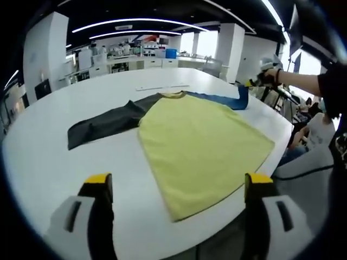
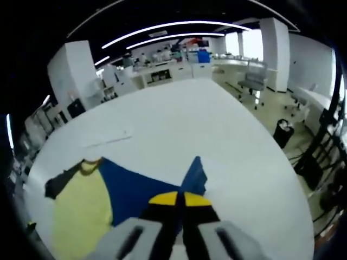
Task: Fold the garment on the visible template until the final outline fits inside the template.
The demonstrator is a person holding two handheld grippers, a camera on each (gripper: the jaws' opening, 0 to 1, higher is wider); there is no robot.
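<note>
The left hand-held gripper stands spread wide, its yellow-tipped jaws apart above the near edge of the white desk, holding nothing. Just ahead of it lies the garment, a yellow shirt spread flat with its hem corner pointing toward the jaws and its collar away, so its long axis runs forward from this gripper. A dark sleeve stretches out to the left; the blue sleeve runs to the far right, where the other hand-held gripper lifts its end (the grip itself is too small to make out). In the right gripper view, the right hand-held gripper is pressed together on the blue sleeve, whose cuff is folded up; the yellow body is cut off at the lower left
</note>
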